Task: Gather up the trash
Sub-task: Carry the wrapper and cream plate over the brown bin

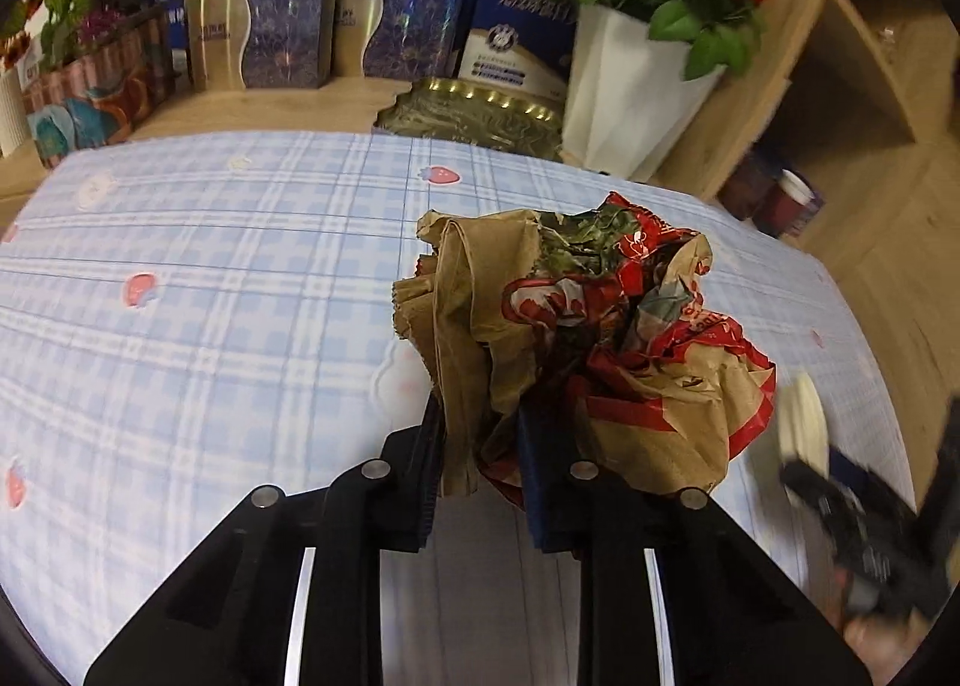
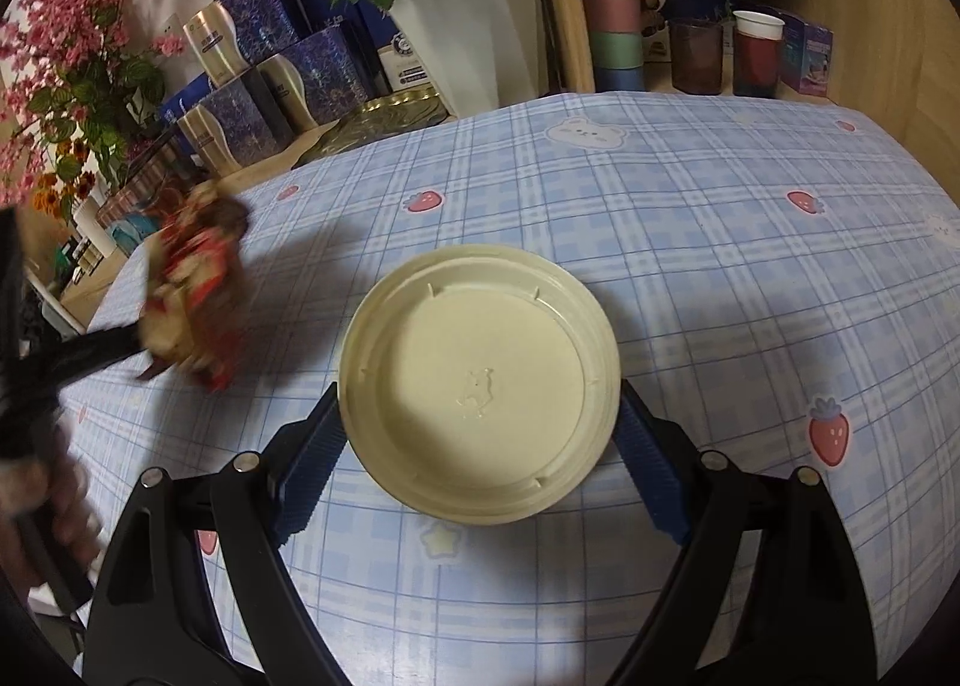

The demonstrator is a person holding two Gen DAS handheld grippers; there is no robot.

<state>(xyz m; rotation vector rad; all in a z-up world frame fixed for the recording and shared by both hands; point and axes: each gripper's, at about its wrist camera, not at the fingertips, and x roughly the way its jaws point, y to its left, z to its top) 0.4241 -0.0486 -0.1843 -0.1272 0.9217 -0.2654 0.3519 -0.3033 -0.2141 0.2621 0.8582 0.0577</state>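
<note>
My left gripper (image 1: pixel 480 446) is shut on a crumpled brown and red paper bag (image 1: pixel 588 338) and holds it above the blue checked tablecloth (image 1: pixel 210 296). The bag also shows, blurred, in the right wrist view (image 2: pixel 192 296). My right gripper (image 2: pixel 480 434) is shut on a cream round plastic lid (image 2: pixel 480 386), one finger at each side of its rim, just above the cloth (image 2: pixel 720 266). The lid shows edge-on in the left wrist view (image 1: pixel 804 416), with the right gripper (image 1: pixel 852 512) under it.
Blue and gold gift boxes (image 1: pixel 282 32), a gold tray (image 1: pixel 474 116) and a white pot of red flowers (image 1: pixel 630 92) stand at the table's far edge. Cups (image 2: pixel 756 53) sit on a wooden shelf at the right. Pink flowers (image 2: pixel 60 56) stand at the left.
</note>
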